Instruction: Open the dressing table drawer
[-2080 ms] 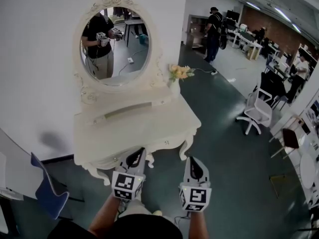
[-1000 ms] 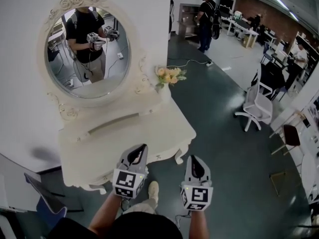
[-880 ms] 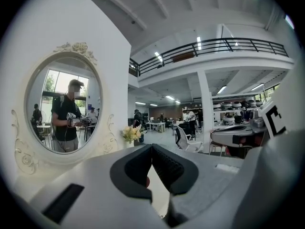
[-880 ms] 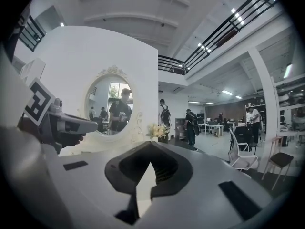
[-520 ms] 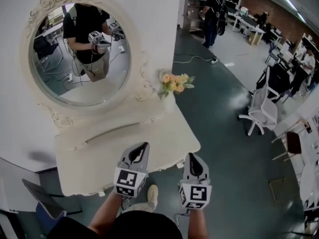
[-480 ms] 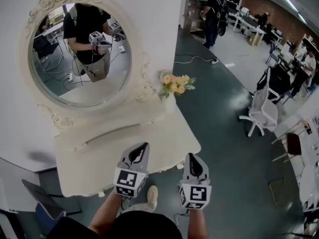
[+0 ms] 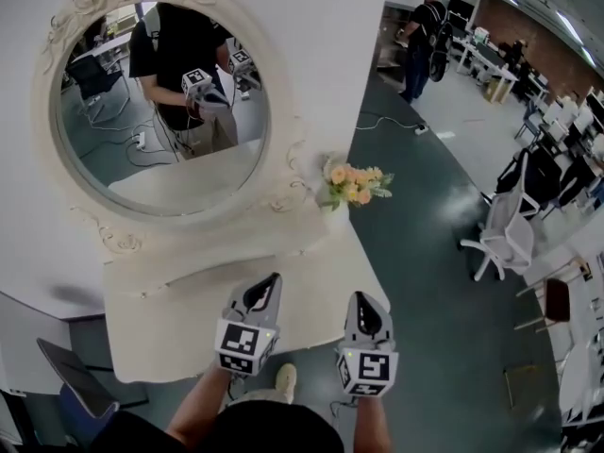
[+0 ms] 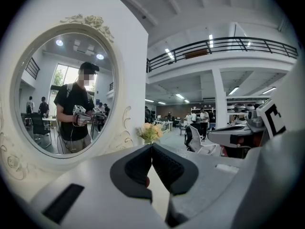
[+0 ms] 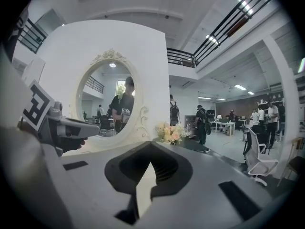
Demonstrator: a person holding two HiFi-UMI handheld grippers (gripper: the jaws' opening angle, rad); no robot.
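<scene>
A cream dressing table (image 7: pixel 156 333) stands against the white wall, with an oval mirror (image 7: pixel 160 102) above it. Its drawer front is hidden under the tabletop in the head view. My left gripper (image 7: pixel 267 283) hovers over the table's front part with its jaws shut and nothing between them. My right gripper (image 7: pixel 362 302) is level with it at the table's right front corner, also shut and empty. In the left gripper view the left gripper (image 8: pixel 151 149) points at the mirror (image 8: pixel 62 94). In the right gripper view the right gripper (image 9: pixel 151 147) points toward the flowers (image 9: pixel 169 133).
A vase of yellow and orange flowers (image 7: pixel 351 184) sits at the table's back right corner. A dark blue chair (image 7: pixel 71 390) is at the lower left, a white office chair (image 7: pixel 500 239) to the right. A person (image 7: pixel 425 26) stands far back among desks.
I have come closer to the dressing table. Both grippers have moved forward from before its front edge to over the tabletop, still shut.
</scene>
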